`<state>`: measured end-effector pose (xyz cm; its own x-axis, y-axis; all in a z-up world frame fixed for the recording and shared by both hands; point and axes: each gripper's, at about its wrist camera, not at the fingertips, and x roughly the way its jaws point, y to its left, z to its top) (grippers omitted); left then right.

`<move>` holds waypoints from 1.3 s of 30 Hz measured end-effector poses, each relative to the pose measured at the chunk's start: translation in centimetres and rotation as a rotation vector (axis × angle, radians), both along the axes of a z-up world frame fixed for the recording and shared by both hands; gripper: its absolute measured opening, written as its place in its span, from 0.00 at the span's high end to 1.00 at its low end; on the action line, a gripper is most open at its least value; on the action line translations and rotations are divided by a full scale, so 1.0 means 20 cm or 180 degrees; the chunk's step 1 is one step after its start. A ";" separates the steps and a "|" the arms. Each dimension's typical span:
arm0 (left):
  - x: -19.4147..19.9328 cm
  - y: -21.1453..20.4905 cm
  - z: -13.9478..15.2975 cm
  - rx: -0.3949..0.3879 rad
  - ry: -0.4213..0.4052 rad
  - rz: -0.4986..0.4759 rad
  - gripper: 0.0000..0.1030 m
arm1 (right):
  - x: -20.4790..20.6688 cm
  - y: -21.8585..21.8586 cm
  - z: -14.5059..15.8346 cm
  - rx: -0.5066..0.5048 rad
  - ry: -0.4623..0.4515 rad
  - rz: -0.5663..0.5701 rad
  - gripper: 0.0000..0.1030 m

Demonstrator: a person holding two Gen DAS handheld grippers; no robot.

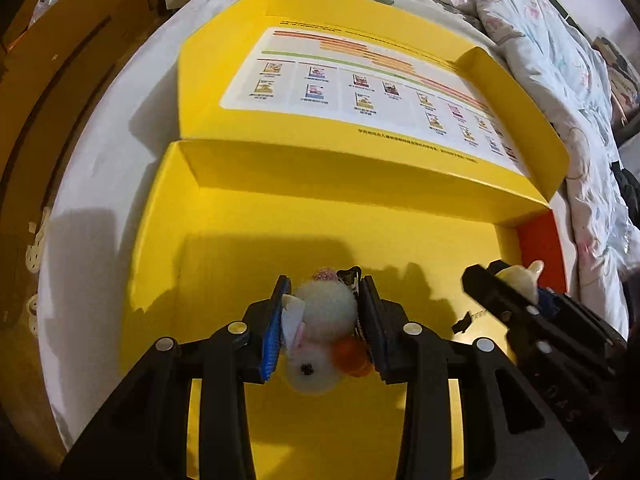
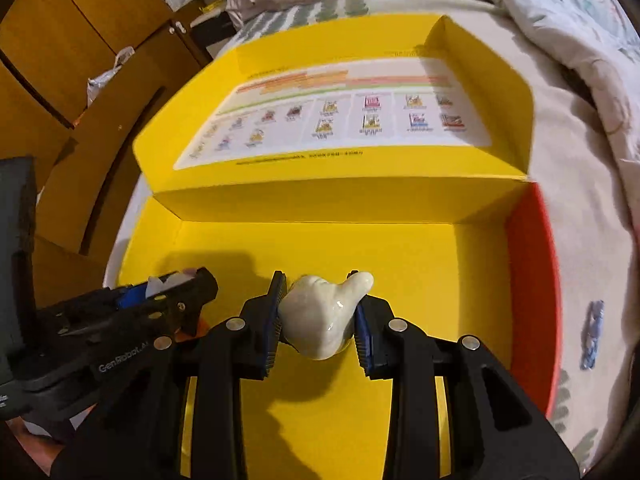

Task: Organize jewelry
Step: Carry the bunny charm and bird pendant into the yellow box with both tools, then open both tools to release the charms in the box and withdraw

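My left gripper (image 1: 322, 292) is shut on a fluffy white plush charm (image 1: 320, 320) with an orange bead and a dark clip, held over the floor of the open yellow box (image 1: 248, 216). My right gripper (image 2: 318, 292) is shut on a glossy cream ceramic figure (image 2: 320, 316), also over the box floor (image 2: 420, 264). The right gripper shows at the right of the left wrist view (image 1: 516, 292), and the left gripper shows at the left of the right wrist view (image 2: 176, 296). The two grippers are side by side.
The box's lid (image 1: 360, 80) lies open behind, with a printed white chart inside. The box sits on a bed with a white sheet (image 1: 100, 140) and a patterned quilt (image 1: 560, 60). A small blue item (image 2: 594, 332) lies on the sheet right of the box. Wooden cabinets (image 2: 60, 40) stand at left.
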<state>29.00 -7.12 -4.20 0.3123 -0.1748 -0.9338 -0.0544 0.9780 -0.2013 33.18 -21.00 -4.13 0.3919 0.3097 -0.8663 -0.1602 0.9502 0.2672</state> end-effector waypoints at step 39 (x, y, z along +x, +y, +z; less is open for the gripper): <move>0.00 0.04 0.10 0.0113 -0.0342 0.0020 0.44 | 0.06 -0.06 0.12 -0.0237 -0.0347 -0.0243 0.42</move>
<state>29.04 -6.26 -2.16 0.4118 -0.1400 -0.9004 -0.0403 0.9844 -0.1715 34.43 -22.27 -1.79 0.5050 0.2118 -0.8368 -0.1111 0.9773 0.1803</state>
